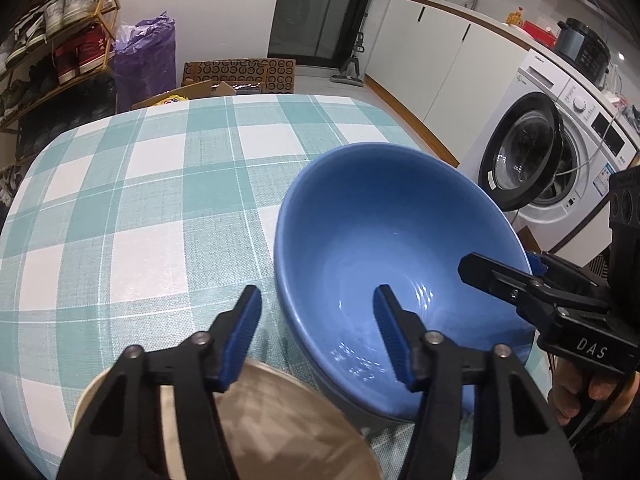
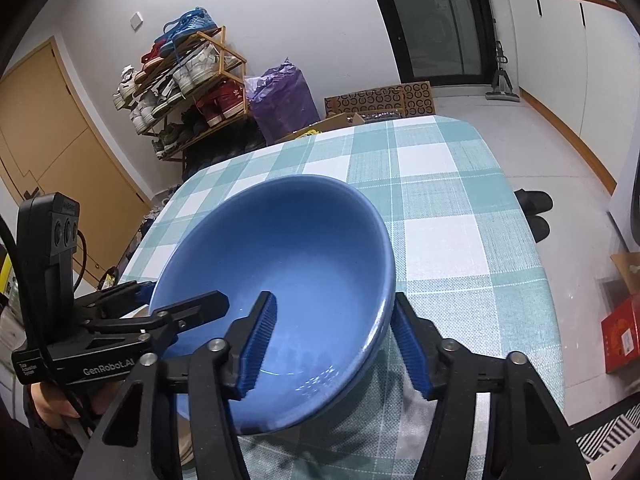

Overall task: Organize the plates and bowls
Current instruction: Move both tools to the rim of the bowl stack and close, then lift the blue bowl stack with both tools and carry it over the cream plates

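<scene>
A large blue bowl (image 1: 384, 248) rests tilted on the checked tablecloth (image 1: 152, 200), leaning on a beige bowl (image 1: 280, 432) below the left gripper. My left gripper (image 1: 316, 300) is open and straddles the blue bowl's near-left rim, one finger inside and one outside. My right gripper (image 2: 334, 308) is open too, with one finger inside the blue bowl (image 2: 288, 264) and one outside its right rim. Each gripper shows in the other's view: the right one (image 1: 520, 280) at the bowl's right rim, the left one (image 2: 168, 312) at its left rim.
The table's right edge (image 2: 532, 264) drops to the floor, where dark slippers (image 2: 534, 208) lie. A washing machine (image 1: 552, 152) with an open door stands to the right. A shoe rack (image 2: 180, 80), a purple bag (image 2: 280, 96) and cardboard boxes (image 1: 240, 76) stand beyond the far edge.
</scene>
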`<action>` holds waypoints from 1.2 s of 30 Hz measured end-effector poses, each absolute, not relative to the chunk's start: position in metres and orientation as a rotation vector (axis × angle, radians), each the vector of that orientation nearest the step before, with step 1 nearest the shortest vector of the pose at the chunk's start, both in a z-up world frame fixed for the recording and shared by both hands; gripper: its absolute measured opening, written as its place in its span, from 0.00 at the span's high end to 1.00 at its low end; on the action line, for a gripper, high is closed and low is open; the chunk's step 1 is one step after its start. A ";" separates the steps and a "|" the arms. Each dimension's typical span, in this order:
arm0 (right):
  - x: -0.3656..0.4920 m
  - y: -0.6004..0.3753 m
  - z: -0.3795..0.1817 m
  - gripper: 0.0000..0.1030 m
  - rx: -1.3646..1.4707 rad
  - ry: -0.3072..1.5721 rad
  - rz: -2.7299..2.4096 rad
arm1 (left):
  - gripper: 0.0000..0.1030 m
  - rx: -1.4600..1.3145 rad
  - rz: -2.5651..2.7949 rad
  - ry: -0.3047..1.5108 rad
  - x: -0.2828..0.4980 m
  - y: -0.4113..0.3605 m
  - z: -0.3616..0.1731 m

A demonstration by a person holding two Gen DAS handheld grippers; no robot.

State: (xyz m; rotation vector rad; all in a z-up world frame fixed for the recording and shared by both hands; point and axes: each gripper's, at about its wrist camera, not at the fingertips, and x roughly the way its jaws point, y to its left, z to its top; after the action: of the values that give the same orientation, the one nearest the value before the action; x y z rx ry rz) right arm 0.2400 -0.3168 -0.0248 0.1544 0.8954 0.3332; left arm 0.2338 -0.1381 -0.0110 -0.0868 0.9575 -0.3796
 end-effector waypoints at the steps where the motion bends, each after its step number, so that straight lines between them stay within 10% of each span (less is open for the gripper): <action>1: 0.240 -0.317 -0.025 0.45 0.153 0.895 0.332 | 0.49 -0.087 -0.386 0.958 0.233 -0.139 -0.010; 36: 0.226 -0.323 -0.012 0.54 0.122 0.869 0.302 | 0.64 -0.035 -0.381 0.911 0.217 -0.147 0.008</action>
State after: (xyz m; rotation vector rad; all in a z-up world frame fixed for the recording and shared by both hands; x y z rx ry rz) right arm 0.2260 -0.3232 -0.0124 0.1224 0.8691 0.3020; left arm 0.2173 -0.1473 0.0077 -0.0345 0.9107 -0.3806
